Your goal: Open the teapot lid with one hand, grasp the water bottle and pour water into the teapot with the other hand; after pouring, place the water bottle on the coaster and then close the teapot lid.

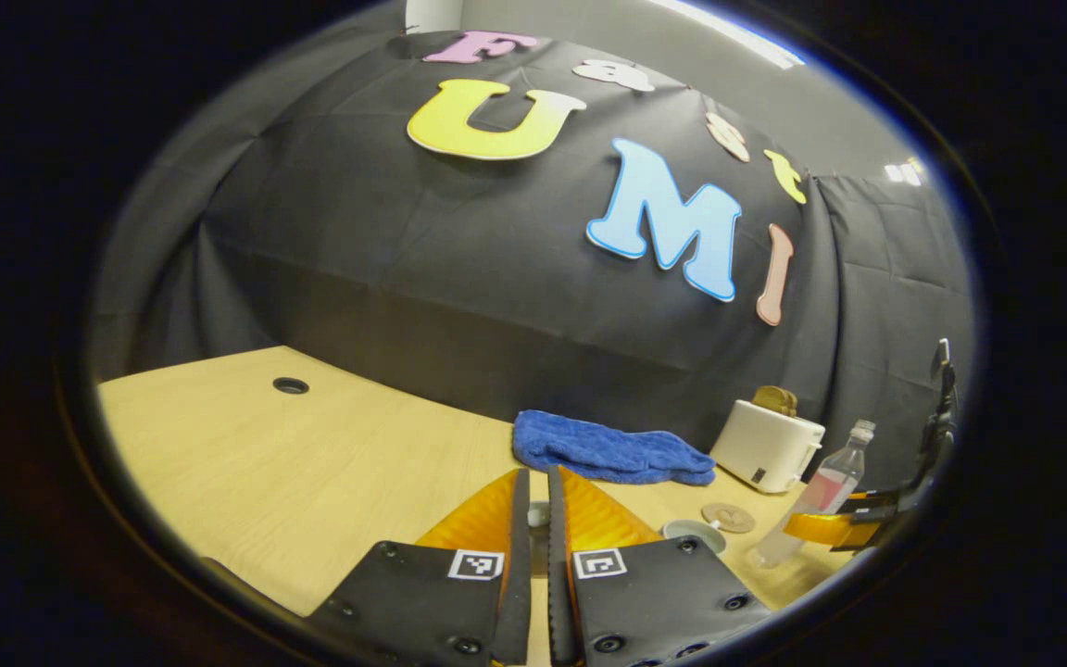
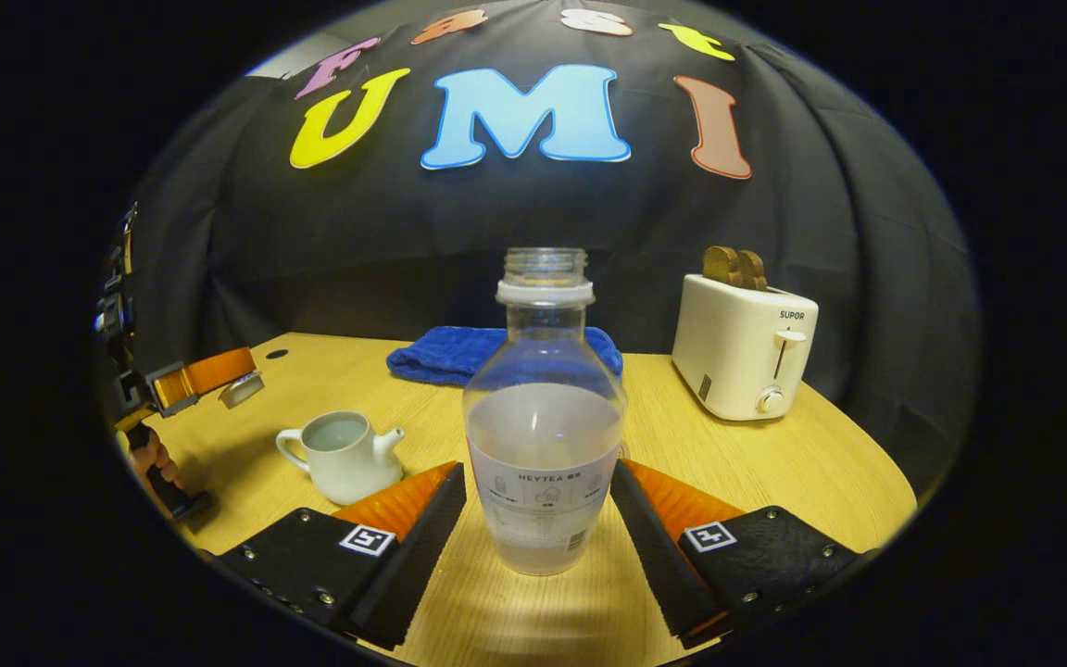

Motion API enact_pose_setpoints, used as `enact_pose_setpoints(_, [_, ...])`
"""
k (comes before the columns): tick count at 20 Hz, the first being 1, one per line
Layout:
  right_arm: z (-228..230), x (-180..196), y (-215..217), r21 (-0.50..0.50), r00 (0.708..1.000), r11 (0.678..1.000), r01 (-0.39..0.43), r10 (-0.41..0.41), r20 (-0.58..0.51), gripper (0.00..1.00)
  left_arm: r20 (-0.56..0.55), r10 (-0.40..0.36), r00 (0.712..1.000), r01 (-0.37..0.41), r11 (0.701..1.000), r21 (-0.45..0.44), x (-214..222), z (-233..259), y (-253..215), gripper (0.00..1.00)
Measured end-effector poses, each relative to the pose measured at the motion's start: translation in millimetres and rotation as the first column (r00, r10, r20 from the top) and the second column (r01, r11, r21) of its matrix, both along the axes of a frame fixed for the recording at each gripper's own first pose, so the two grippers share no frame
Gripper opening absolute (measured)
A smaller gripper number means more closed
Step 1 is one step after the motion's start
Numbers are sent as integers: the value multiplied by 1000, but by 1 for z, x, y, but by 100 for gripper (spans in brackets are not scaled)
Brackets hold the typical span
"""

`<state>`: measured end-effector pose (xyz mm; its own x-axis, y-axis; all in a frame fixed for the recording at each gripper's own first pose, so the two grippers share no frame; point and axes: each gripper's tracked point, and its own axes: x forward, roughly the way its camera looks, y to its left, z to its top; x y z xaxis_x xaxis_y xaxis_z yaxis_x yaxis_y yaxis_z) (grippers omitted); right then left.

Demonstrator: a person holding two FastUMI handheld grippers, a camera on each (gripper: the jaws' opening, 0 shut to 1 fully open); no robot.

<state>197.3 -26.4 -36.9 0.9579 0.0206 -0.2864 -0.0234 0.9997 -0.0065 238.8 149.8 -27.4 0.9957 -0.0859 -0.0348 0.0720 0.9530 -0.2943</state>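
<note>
A pale wooden table (image 2: 774,463) holds a capless, half-full bottle (image 2: 545,417) between the right gripper's (image 2: 538,505) wide fingers; the left gripper (image 1: 539,514) pinches the lid (image 1: 539,512).

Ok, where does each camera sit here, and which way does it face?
Left gripper view: rides the left gripper, raised over the table, looking across to towel, toaster and bottle; its own fingers pinch the lid.
Right gripper view: rides the right gripper, low, facing the bottle between its own fingers; a hand holding the left gripper shows at left.
Shared: teapot, towel, toaster, bottle.
</note>
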Motion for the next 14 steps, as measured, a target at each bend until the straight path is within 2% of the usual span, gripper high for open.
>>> enact_pose_setpoints(6, [10,-34,-9,7,997,999,42,-43,62,98,0,-45,999,45,999,14,-2,3,-20,17])
enact_pose_setpoints(10, [25,-59,-14,18,990,997,72,-73,123,97,17,-69,997,68,996,61,-6,16,-37,17])
enact_pose_setpoints(11, [29,-63,-12,11,988,997,70,-71,138,97,20,-80,997,78,995,68,-6,19,-43,13])
enact_pose_setpoints(12, [26,-62,-16,-2,987,998,68,-67,149,97,20,-88,996,86,993,83,-5,20,-51,17])
enact_pose_setpoints(14, [27,-65,-12,-23,986,998,63,-59,158,97,5,-104,995,103,986,129,-3,19,-69,17])
